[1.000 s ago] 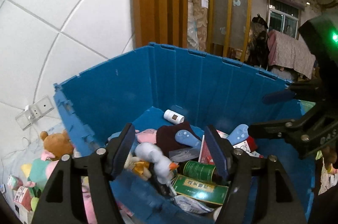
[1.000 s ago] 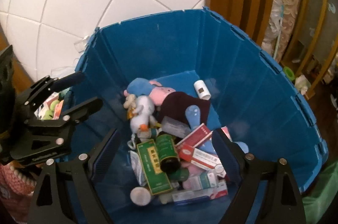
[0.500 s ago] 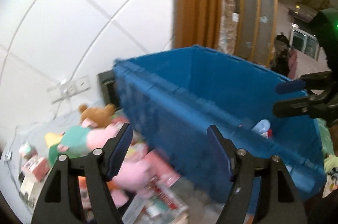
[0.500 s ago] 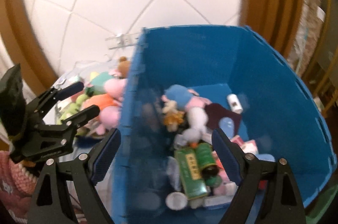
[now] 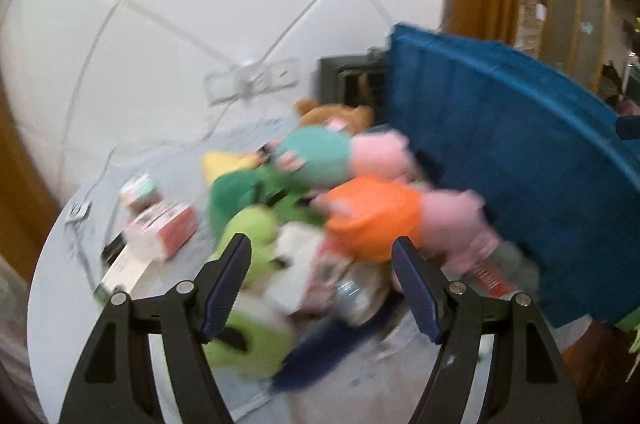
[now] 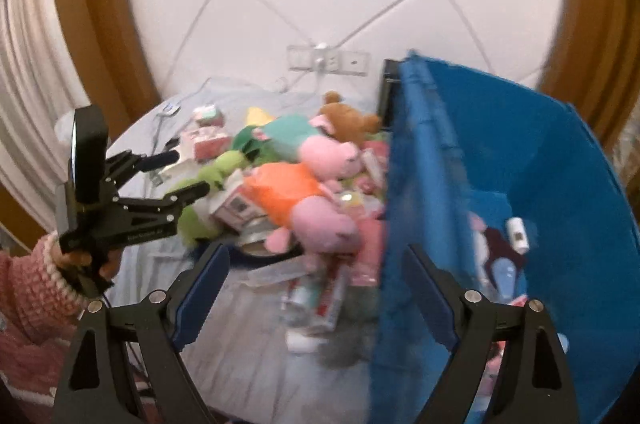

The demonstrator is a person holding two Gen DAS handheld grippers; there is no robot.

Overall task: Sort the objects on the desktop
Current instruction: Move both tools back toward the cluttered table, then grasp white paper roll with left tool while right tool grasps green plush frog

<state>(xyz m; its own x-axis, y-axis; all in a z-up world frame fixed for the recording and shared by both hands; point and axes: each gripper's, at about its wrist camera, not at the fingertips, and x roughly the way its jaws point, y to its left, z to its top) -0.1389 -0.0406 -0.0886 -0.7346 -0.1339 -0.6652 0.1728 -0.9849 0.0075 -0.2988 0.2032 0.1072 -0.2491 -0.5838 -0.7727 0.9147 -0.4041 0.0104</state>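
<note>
A heap of soft toys and small boxes lies on the pale table left of the blue crate [image 5: 520, 163] [image 6: 420, 183]. It includes a pig in an orange dress [image 5: 372, 216] [image 6: 288, 195], a pig in a teal dress [image 5: 320, 151] [image 6: 292, 133], a green frog plush [image 5: 248, 232] [image 6: 216, 171] and a brown bear [image 5: 340, 113] [image 6: 348, 119]. My left gripper [image 5: 320, 252] [image 6: 180, 173] hangs open above the heap's near side, holding nothing. My right gripper [image 6: 316, 260] is open and empty over the table beside the crate's wall. A toothpaste tube [image 6: 332, 296] lies below it.
Red-and-white boxes [image 5: 160, 228] [image 6: 208, 143] sit at the heap's left. Inside the crate are a white bottle [image 6: 518, 234] and other sorted items. A wall socket [image 5: 252, 79] [image 6: 328, 59] with a cable is behind the table. A hand in a pink knitted sleeve [image 6: 32, 288] holds the left gripper.
Both grippers have swung left, from over the crate's inside to the heap on the table. The left one has also dropped lower. Both stay open and empty.
</note>
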